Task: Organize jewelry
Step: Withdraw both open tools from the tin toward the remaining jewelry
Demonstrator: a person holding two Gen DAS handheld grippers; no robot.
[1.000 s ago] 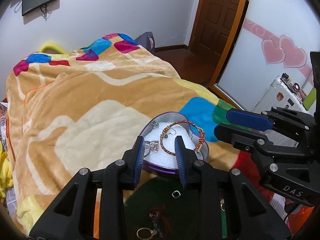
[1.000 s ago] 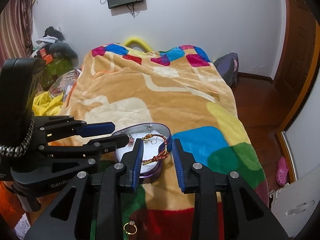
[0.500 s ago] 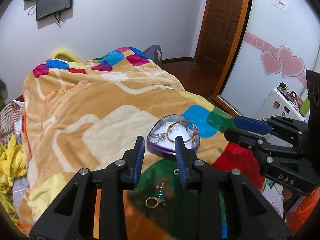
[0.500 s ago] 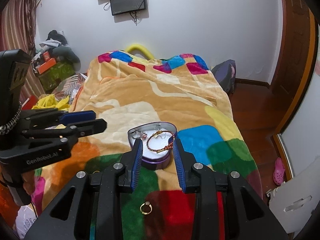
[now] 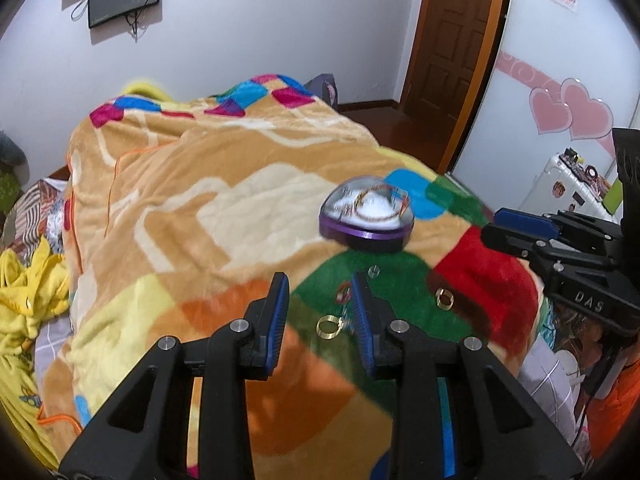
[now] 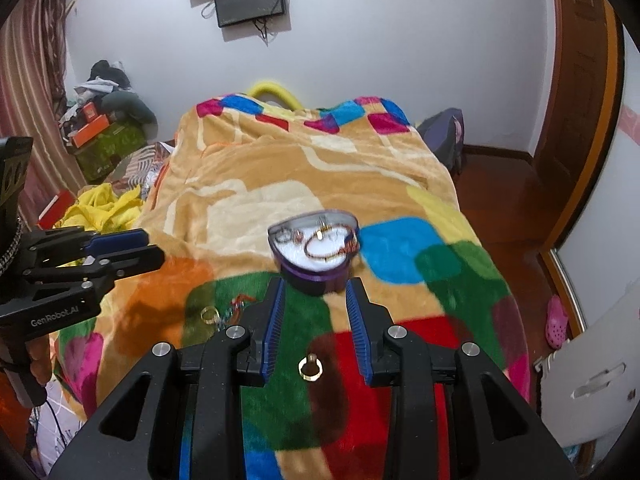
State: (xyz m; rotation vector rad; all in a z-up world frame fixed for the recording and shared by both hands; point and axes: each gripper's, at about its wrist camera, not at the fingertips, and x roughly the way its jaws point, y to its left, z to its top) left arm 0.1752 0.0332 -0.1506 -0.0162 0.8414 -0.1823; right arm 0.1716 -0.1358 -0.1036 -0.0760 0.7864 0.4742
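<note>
A purple heart-shaped jewelry box point(image 5: 366, 216) point(image 6: 314, 250) with white padding sits open on the bed and holds a red-gold bracelet point(image 6: 328, 246) and small earrings. Loose on the blanket lie a gold ring point(image 5: 328, 327) point(image 6: 209, 314), a second gold ring point(image 5: 443, 297) point(image 6: 310, 367), a small silver ring point(image 5: 373, 271) and a red trinket point(image 5: 342, 294). My left gripper point(image 5: 320, 304) is open and empty above the first ring. My right gripper point(image 6: 314, 312) is open and empty, short of the box, with the second ring below it.
The colourful patchwork blanket point(image 5: 192, 208) covers the whole bed. Yellow cloth point(image 5: 28, 292) and clutter lie on the left. A wooden door point(image 5: 452, 36), a white suitcase point(image 5: 568, 188) and a wall with pink hearts stand on the right.
Both grippers have pulled back and up from the box, so it looks smaller and farther. The loose rings on the blanket have come into view. Both stay open.
</note>
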